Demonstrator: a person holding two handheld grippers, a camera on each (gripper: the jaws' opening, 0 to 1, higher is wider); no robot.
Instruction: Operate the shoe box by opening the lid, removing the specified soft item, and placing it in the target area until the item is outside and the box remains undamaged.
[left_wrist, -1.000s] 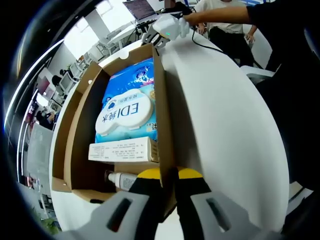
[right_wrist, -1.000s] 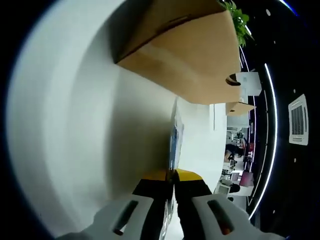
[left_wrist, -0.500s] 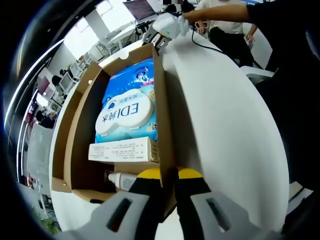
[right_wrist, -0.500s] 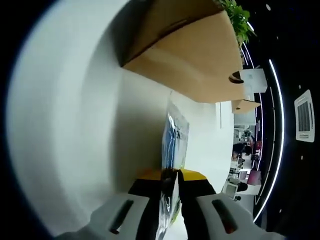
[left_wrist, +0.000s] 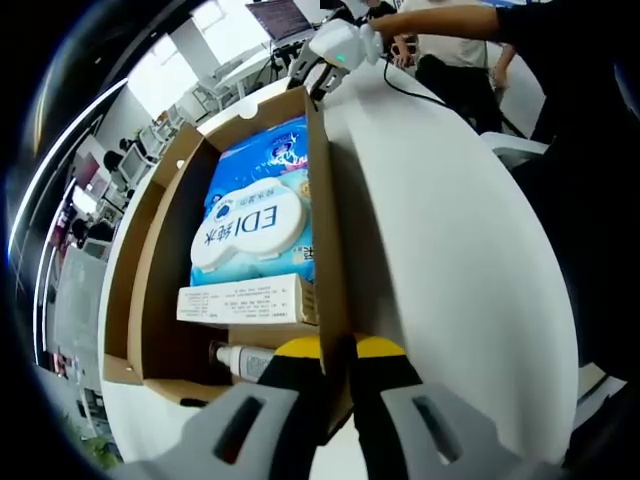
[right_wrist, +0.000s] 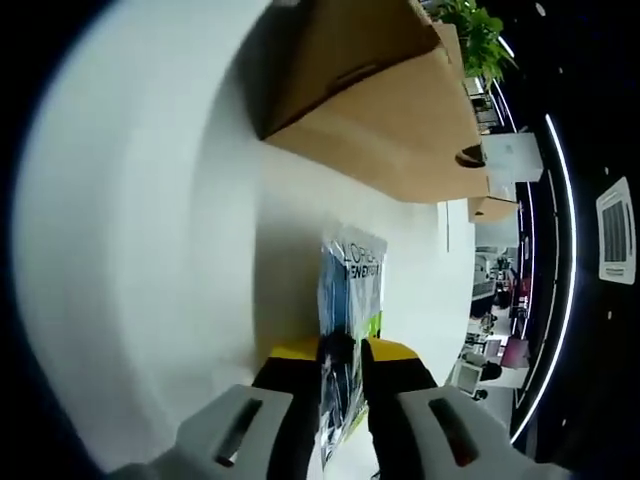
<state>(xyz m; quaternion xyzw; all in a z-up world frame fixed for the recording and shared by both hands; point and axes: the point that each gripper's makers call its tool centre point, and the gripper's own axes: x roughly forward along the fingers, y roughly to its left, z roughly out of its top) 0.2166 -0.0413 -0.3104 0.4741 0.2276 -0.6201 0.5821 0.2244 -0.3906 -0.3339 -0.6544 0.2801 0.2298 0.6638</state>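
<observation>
The open cardboard shoe box (left_wrist: 325, 190) lies on the white table (left_wrist: 450, 250). Inside it are a blue-and-white wipes pack (left_wrist: 250, 230), a white carton (left_wrist: 245, 300) and a small bottle (left_wrist: 238, 360). My left gripper (left_wrist: 337, 352) is shut on the box's right wall. The right gripper (left_wrist: 322, 75) hovers past the box's far corner, held by a hand. In the right gripper view, a flat blue sachet (right_wrist: 350, 275) lies face-up on the table (right_wrist: 150, 200) beside the box (right_wrist: 380, 110). My right gripper (right_wrist: 342, 350) has its jaws parted, with the sachet's near end loose between them.
A black cable (left_wrist: 420, 95) crosses the table's far side. A person in dark sleeves stands at the right, with others behind near a laptop (left_wrist: 280, 15). A green plant (right_wrist: 470, 25) stands beyond the box. Bare table spreads left of the sachet.
The right jaws have spread apart, and the sachet has turned from edge-on to flat on the table. In the left gripper view, the right gripper has lifted slightly; the left gripper has stayed put.
</observation>
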